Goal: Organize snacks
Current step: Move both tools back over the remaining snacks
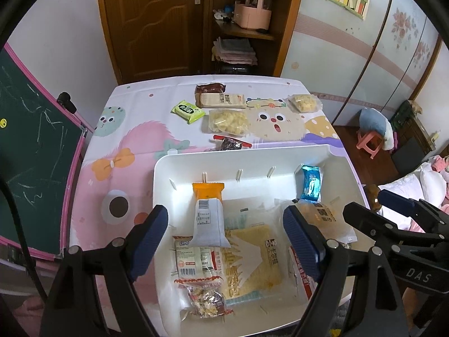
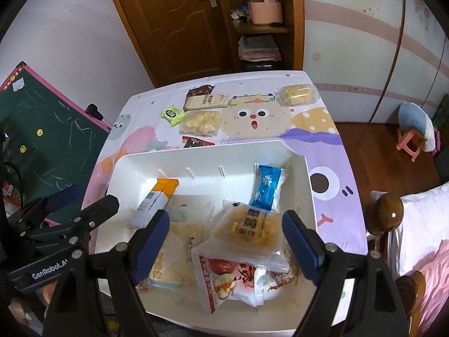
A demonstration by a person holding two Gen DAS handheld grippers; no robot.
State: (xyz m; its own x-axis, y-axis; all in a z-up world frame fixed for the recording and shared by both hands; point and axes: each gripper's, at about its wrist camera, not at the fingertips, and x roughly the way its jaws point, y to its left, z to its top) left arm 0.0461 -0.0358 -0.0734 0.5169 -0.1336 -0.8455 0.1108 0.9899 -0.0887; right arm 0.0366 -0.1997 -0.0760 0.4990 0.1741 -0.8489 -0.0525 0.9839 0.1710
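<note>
A white tray (image 1: 252, 158) (image 2: 210, 154) on the cartoon tablecloth holds several snack packs. In the left wrist view an orange-and-white packet (image 1: 209, 216) lies in the tray between the fingers of my left gripper (image 1: 224, 224), which is open and not touching it. A blue packet (image 1: 310, 182) leans at the tray's far right. My right gripper (image 2: 226, 221) hangs open over a yellow egg-yolk pack (image 2: 247, 224) and a red-and-white pack (image 2: 230, 275), holding nothing. Each gripper shows at the edge of the other's view.
Loose on the table beyond the tray lie a green packet (image 1: 188, 111), a beige pack (image 1: 221, 99), two bags of yellow puffs (image 1: 227, 122), and a dark red packet (image 1: 230, 143). A chalkboard (image 1: 33, 146) stands left; a bed post (image 2: 388, 210) is right.
</note>
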